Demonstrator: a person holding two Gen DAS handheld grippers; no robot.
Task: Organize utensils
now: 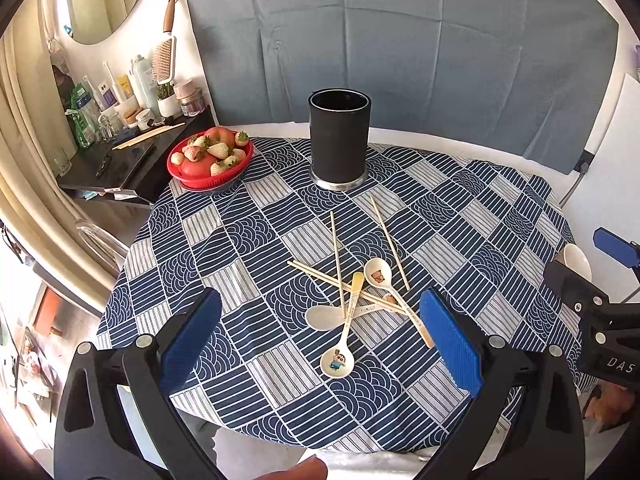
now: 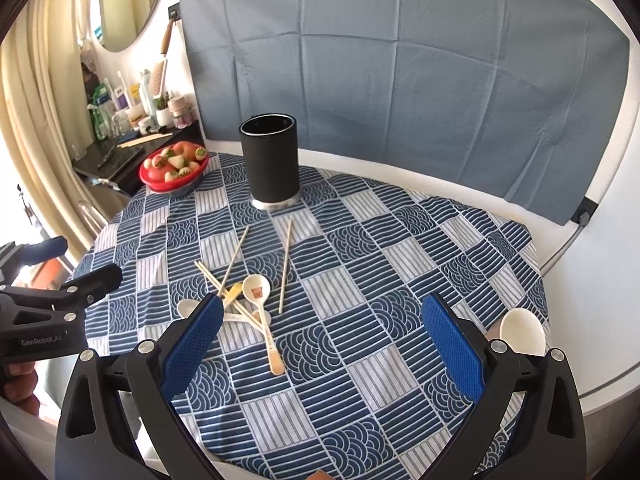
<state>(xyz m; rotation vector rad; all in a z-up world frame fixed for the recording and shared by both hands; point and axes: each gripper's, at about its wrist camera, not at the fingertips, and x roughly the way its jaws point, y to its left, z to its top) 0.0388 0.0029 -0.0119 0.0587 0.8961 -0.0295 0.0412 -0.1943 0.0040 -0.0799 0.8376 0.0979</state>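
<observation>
Several utensils lie tangled mid-table on the blue-and-white patterned tablecloth [image 1: 256,240]: thin pale wooden chopsticks [image 1: 338,258] crossed over three glossy white ceramic spoons, one with a bear print [image 1: 380,278], one with a cartoon boy in its bowl [image 1: 338,360], one plain [image 1: 322,316]. Behind them, well apart, stands the tall matte black cylindrical holder [image 1: 339,142], open-mouthed and, as far as I can tell, empty.

Your left gripper [image 1: 320,336] hovers above the pile with its blue pads spread wide, holding nothing. Your right gripper [image 2: 322,340] is likewise wide open and empty, off to the right of the pile.

The chopsticks look light, stiff and apt to roll; take one near its middle, where it crosses nothing. The spoons are likely slick and chippable, so close on the flat handle rather than the rounded bowl, and lift the uppermost piece first so that the rest stay put.

The right wrist view shows a fourth plain white spoon [image 2: 522,332] lying alone near the right table edge; the left view catches only a sliver of it. The left view shows the cartoon spoon's bowl, which a pad hides from the right.
</observation>
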